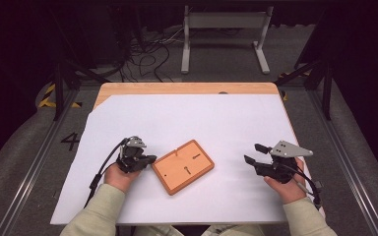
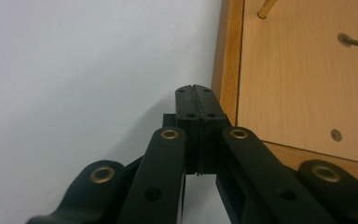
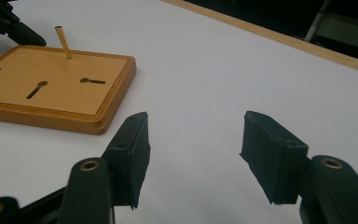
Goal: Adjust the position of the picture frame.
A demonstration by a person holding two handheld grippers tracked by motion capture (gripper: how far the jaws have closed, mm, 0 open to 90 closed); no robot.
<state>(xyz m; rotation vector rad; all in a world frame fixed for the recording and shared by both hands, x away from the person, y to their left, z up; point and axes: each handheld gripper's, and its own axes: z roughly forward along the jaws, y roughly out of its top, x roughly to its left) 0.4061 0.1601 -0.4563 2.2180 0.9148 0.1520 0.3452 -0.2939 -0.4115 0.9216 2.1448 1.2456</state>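
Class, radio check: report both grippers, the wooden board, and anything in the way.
Left gripper shut, empty, tips at the wooden board edge. Right gripper open, empty, off to the side. Thin peg stands tilted in the board. Nothing between.

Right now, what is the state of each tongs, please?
Left tongs: closed, holding nothing, beside the wooden board.
Right tongs: open, empty, above the white sheet.

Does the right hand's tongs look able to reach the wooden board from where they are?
Probably yes: the right tongs stand open, and bare white sheet lies between them and the wooden board.
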